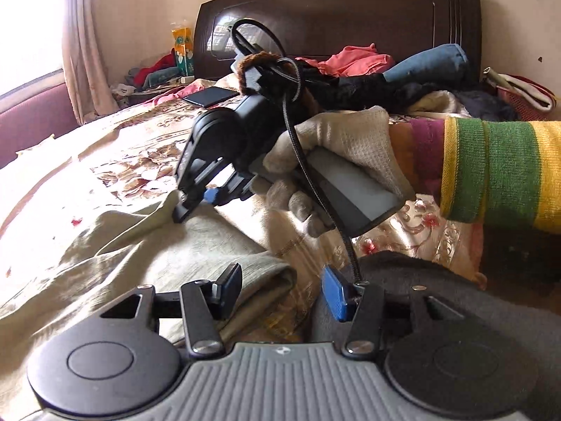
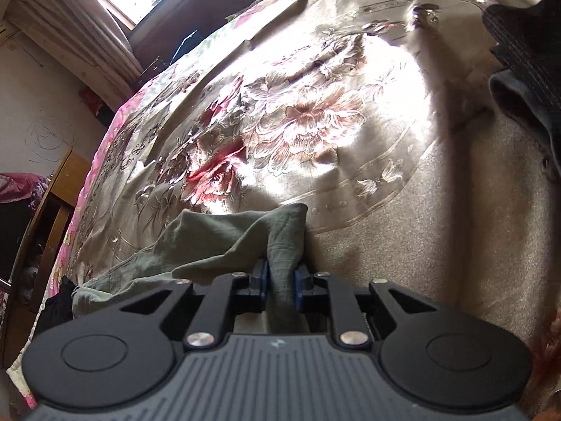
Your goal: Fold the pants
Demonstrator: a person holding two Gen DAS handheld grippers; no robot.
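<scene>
The pale olive pants (image 1: 147,245) lie rumpled on the floral bedspread (image 1: 147,129). My left gripper (image 1: 284,287) stands open just above a folded edge of the pants; the pads do not press on the cloth. A gloved hand (image 1: 350,140) with a striped sleeve holds my right gripper (image 1: 187,208), whose tips point down into the pants further left. In the right wrist view the right gripper (image 2: 280,280) is shut on a bunched fold of the pants (image 2: 228,238), which rises between its blue pads (image 2: 261,273).
A black cable (image 1: 329,210) hangs from the right gripper down to the left gripper's right finger. A dark garment (image 1: 413,270) lies at the near right. Piled clothes (image 1: 354,59), a phone (image 1: 210,96) and the dark headboard (image 1: 333,17) are behind. A wooden chair (image 2: 52,203) stands beside the bed.
</scene>
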